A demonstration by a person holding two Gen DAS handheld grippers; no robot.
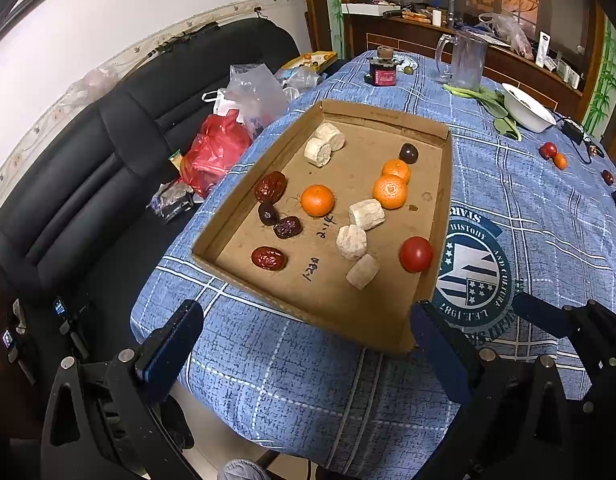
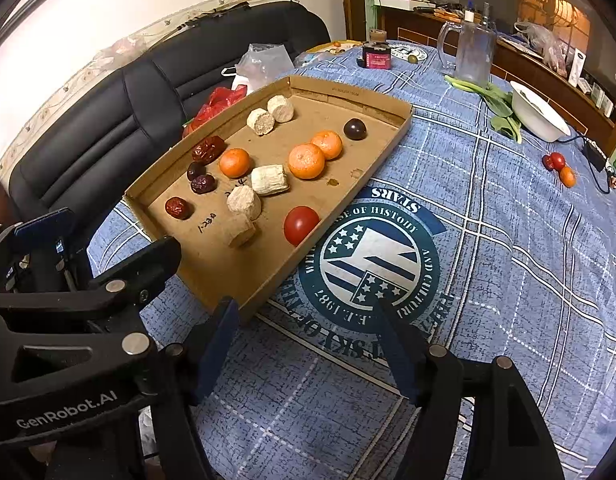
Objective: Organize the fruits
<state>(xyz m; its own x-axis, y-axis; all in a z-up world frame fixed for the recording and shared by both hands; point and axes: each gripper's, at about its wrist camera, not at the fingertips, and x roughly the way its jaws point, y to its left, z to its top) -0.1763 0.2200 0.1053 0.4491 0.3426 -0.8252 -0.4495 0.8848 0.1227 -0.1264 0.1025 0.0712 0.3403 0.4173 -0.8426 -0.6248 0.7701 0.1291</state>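
Blue checked cloth (image 1: 299, 380) covers the table, and a black sofa (image 1: 87, 152) sits behind it with a red bag (image 1: 217, 148) on it. At the table's far right edge, some small red and orange fruits (image 1: 552, 155) are too tiny to name, and one dark thing is cut off by the edge of the picture.

On the cloth lies a flat cardboard tray (image 1: 442, 216) with the fruits inside. I count three oranges: one alone (image 1: 317, 200) and two touching (image 1: 390, 191). One red tomato (image 1: 416, 254) sits near the right wall. Four wrinkly red dates (image 1: 269, 258) lie along the left side. One dark round fruit (image 1: 408, 153) sits at the far end. Five pale stubby chunks (image 1: 351, 241) lie about, two far and three near.

A clear jug (image 1: 466, 60), a dark jar (image 1: 382, 70), green leaves (image 1: 494, 106) and a white bowl (image 1: 528, 106) stand behind the tray.

The left gripper (image 1: 308, 340) hangs wide apart and empty, just before the tray's near edge. The right gripper (image 2: 308, 344) is also wide and empty, over the round badge (image 2: 372, 256) printed on the cloth.
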